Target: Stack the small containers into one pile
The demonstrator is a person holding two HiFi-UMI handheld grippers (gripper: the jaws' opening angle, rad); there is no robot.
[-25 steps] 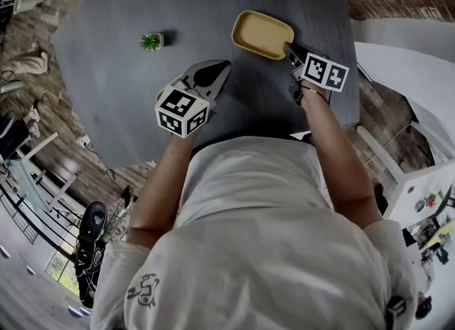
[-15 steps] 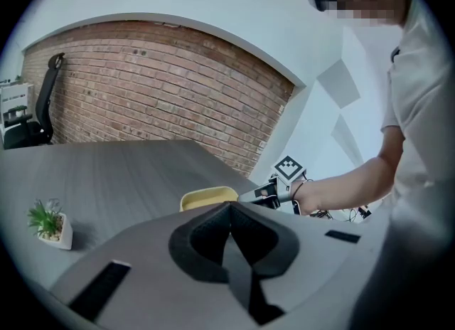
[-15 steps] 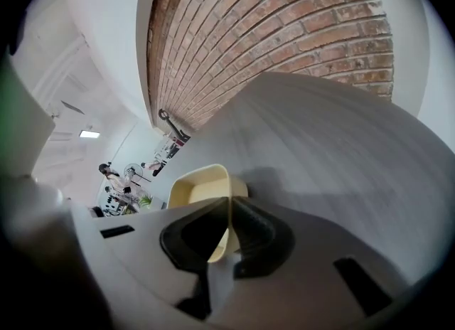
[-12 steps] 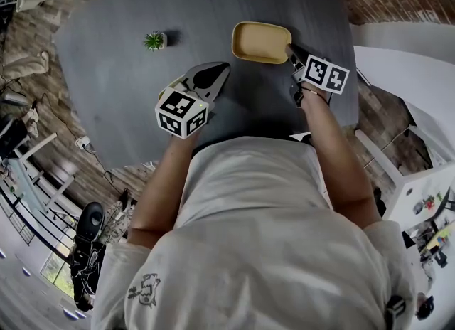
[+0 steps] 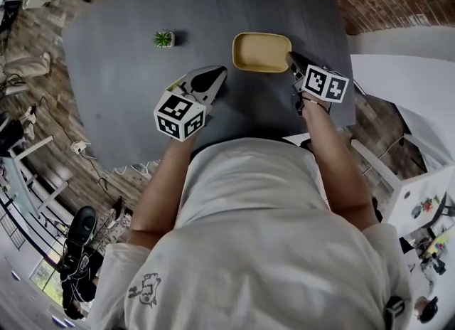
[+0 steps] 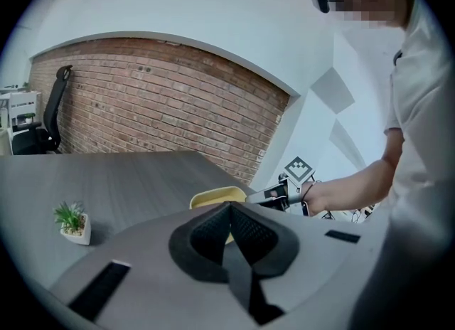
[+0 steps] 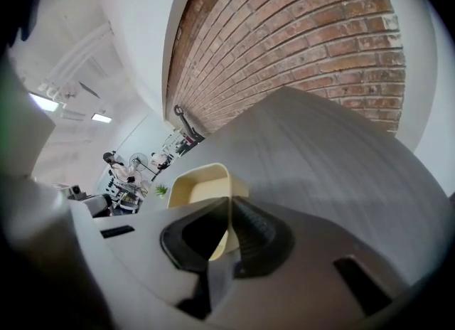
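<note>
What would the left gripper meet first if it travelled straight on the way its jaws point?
Probably the yellow container, lying dead ahead of the left gripper, its far end held by the right gripper. Height is unclear, so the gripper might pass above it.

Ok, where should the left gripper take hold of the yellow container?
Probably its left rim: the yellow container is a shallow tray, open side up, so straddle the thin upright wall from above. The right gripper is shut on the right rim; the left gripper, now shut, must open first.

Left gripper (image 5: 220, 72), right gripper (image 5: 291, 55): apparently closed.
</note>
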